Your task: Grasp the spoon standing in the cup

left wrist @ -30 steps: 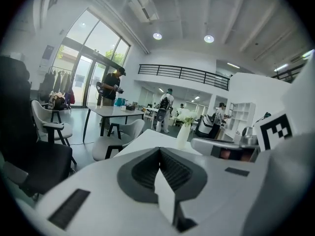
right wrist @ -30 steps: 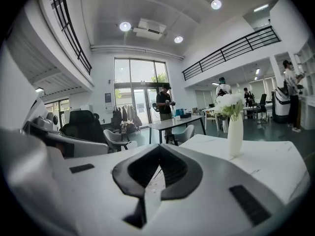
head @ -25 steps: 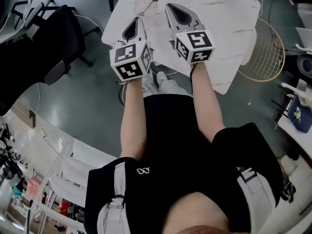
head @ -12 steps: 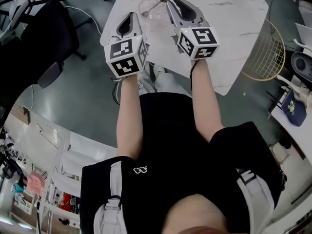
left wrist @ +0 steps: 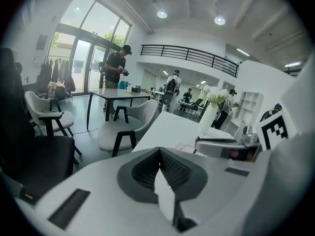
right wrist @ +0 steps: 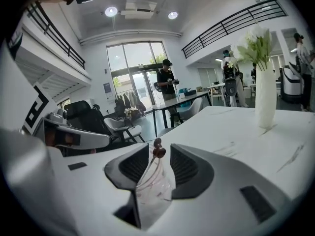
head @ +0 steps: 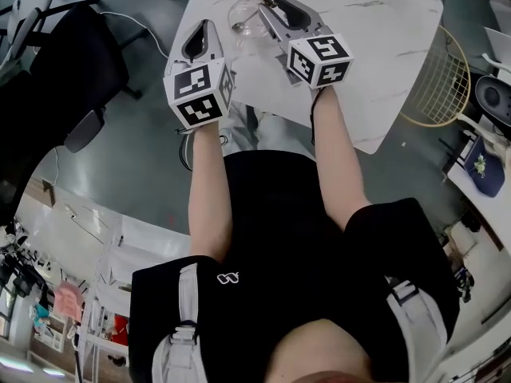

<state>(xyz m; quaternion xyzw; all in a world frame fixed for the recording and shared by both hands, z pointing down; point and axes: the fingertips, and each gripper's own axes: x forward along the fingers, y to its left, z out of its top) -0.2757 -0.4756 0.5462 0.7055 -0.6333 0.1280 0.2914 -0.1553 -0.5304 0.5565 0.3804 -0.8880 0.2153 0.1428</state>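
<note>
A clear cup [head: 242, 16] stands near the left edge of the white marble table [head: 359, 70]. In the right gripper view the cup [right wrist: 155, 188] shows between the jaws, and a thin spoon [right wrist: 158, 152] with a brown knobbed end leans up out of it. My right gripper [head: 267, 5] reaches over the cup; its jaws [right wrist: 158, 147] are opening, with the spoon's end in the gap and neither pad touching it. My left gripper [head: 205, 25] hovers left of the cup at the table's edge, its jaws [left wrist: 160, 150] shut and empty.
A white vase with flowers [right wrist: 266, 97] stands farther along the table. Left of the table sits a black office chair [head: 56, 62], and a wire basket [head: 435, 78] is on the floor at the right. People stand by distant tables [left wrist: 118, 95].
My right gripper has moved forward and left until its tips are at the cup, and its jaws have spread apart around the spoon's end. The left gripper stays shut beside it.
</note>
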